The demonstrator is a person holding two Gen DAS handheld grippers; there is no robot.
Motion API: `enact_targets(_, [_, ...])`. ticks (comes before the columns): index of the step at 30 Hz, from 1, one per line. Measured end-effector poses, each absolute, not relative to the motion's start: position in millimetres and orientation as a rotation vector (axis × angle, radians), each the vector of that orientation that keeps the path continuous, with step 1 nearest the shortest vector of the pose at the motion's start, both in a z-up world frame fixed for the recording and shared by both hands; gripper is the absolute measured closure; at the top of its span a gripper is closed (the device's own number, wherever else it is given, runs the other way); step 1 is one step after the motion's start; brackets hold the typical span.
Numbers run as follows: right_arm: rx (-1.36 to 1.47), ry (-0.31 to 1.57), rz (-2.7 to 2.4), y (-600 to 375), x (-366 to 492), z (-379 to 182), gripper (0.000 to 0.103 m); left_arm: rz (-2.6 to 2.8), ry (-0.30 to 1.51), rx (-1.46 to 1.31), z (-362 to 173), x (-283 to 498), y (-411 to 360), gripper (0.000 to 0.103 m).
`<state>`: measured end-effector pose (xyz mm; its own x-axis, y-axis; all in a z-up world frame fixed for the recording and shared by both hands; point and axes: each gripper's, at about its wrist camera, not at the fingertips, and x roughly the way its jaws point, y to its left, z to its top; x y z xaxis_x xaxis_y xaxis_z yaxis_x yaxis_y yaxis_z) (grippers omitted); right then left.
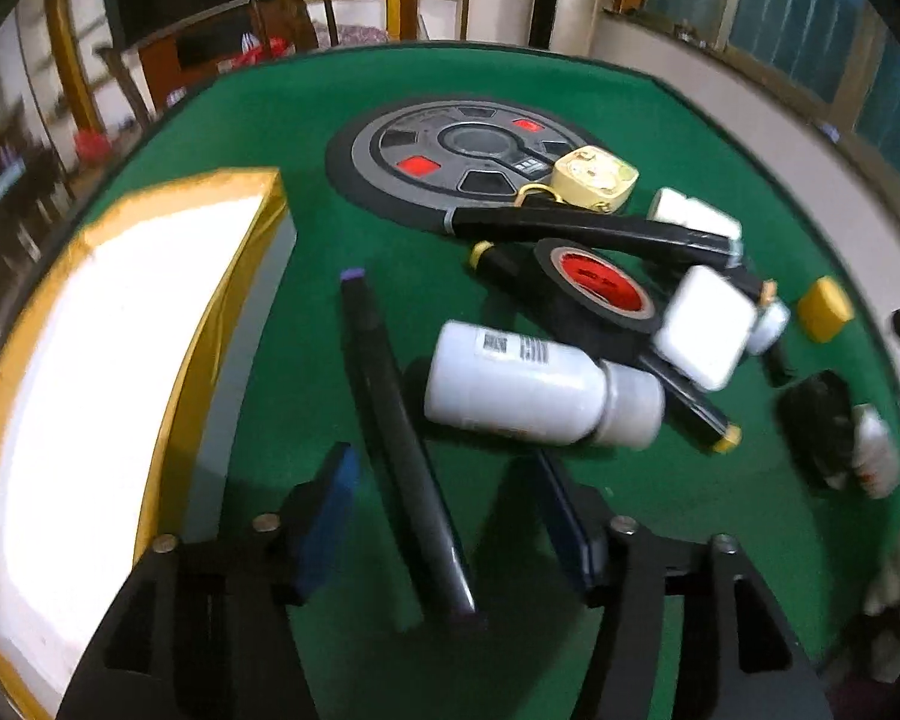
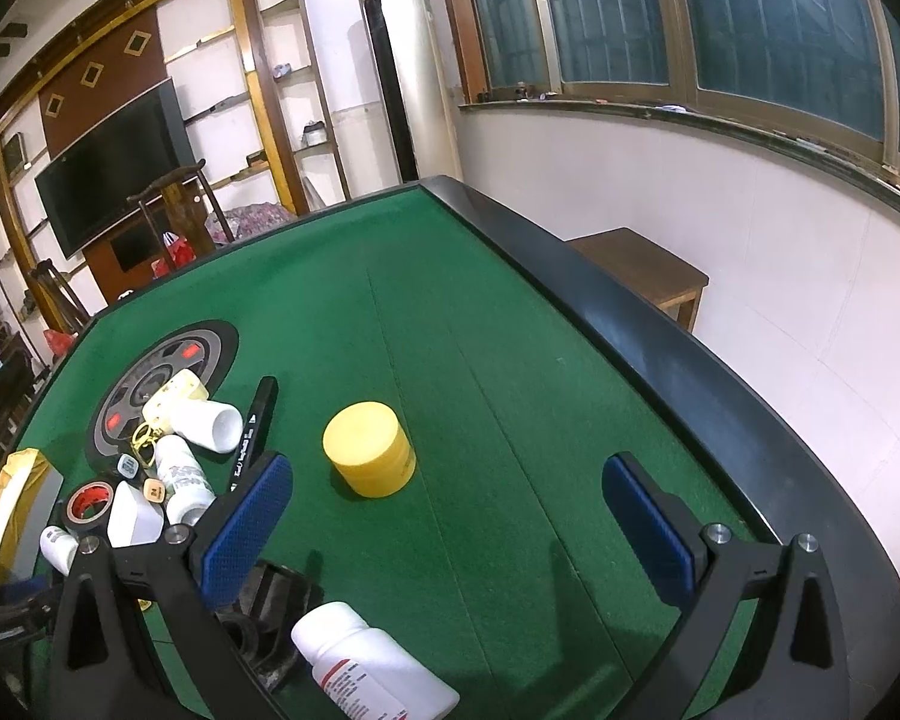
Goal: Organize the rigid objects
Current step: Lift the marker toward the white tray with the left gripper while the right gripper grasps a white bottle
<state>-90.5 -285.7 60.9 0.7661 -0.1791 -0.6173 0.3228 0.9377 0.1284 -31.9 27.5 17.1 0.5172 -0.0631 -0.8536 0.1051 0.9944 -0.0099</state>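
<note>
In the left wrist view my left gripper point(image 1: 450, 504) is open, its blue pads either side of a long black marker point(image 1: 399, 438) with a purple end that lies on the green felt. A white bottle point(image 1: 540, 387) lies just right of it. Behind are a black tape roll point(image 1: 597, 285), white boxes point(image 1: 705, 327), black markers and a cream keyring case point(image 1: 594, 180). In the right wrist view my right gripper point(image 2: 450, 528) is open and empty above the felt, a yellow round box point(image 2: 369, 447) ahead of it. A white bottle point(image 2: 372, 666) lies beneath it.
A white box with a yellow rim point(image 1: 108, 354) stands at the left. A round grey dial point(image 1: 450, 162) is set in the table's middle. The table's black raised edge point(image 2: 660, 324) runs along the right. A black object point(image 2: 270, 612) lies by the near bottle.
</note>
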Motion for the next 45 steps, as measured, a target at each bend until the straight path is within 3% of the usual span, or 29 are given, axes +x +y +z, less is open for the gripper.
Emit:
enact_targets(2, [0.233, 0.647, -0.279, -285.5, -89.2, 61.0, 0.0, -0.11, 0.984, 0.038, 14.8, -26.1, 28.3, 0.031])
enact_targets(4, [0.232, 0.65, -0.285, -285.5, -88.7, 60.7, 0.0, -0.116, 0.969, 0.036, 14.3, -26.7, 31.3, 0.04])
enact_targets(6, [0.233, 0.653, -0.291, -286.1, -88.4, 60.6, 0.0, -0.16, 0.961, 0.001, 17.8, -33.0, 40.7, 0.082])
enact_targets(7, [0.232, 0.655, -0.293, -286.0, -88.1, 60.3, 0.0, -0.191, 0.972, -0.038, 18.7, -35.4, 47.4, 0.084])
enact_targets(12, [0.203, 0.645, -0.3, -281.0, -92.0, 66.4, 0.0, -0.282, 0.949, -0.182, 34.9, -62.0, 82.3, 0.086])
enact_targets(17, [0.168, 0.606, -0.127, -233.2, -109.3, 108.6, 0.0, -0.39, 0.861, -0.265, 62.2, -94.4, 104.8, 0.086])
enact_targets(23, [0.088, 0.871, 0.321, -129.8, -66.5, 90.4, 0.0, -0.445, 0.795, -0.331, 78.6, -116.5, 126.8, 0.086])
enact_targets(25, [0.043, 0.92, 0.352, -105.0, -54.1, 77.7, 0.009, -0.454, 0.784, -0.351, 81.0, -119.9, 134.5, 0.086])
enact_targets(27, [0.011, 0.979, 0.366, -85.0, -40.7, 64.8, 0.03, -0.45, 0.763, -0.358, 84.0, -125.7, 145.5, 0.086])
enact_targets(29, [-0.004, 1.018, 0.377, -72.6, -32.0, 56.0, 0.037, -0.446, 0.749, -0.37, 87.1, -128.0, 157.8, 0.086])
enact_targets(37, [-0.161, 1.053, 0.324, -27.4, -5.9, 37.4, 0.038, -0.397, 0.739, -0.418, 76.6, -131.3, 193.5, 0.086])
enact_targets(40, [-0.228, 1.029, 0.3, -14.9, -5.9, 30.6, 0.06, -0.384, 0.749, -0.436, 71.7, -130.4, 200.6, 0.086])
enact_targets(45, [-0.153, 1.032, 0.332, -19.2, -14.2, 43.9, 0.062, -0.369, 0.75, -0.453, 74.4, -124.6, 214.3, 0.086])
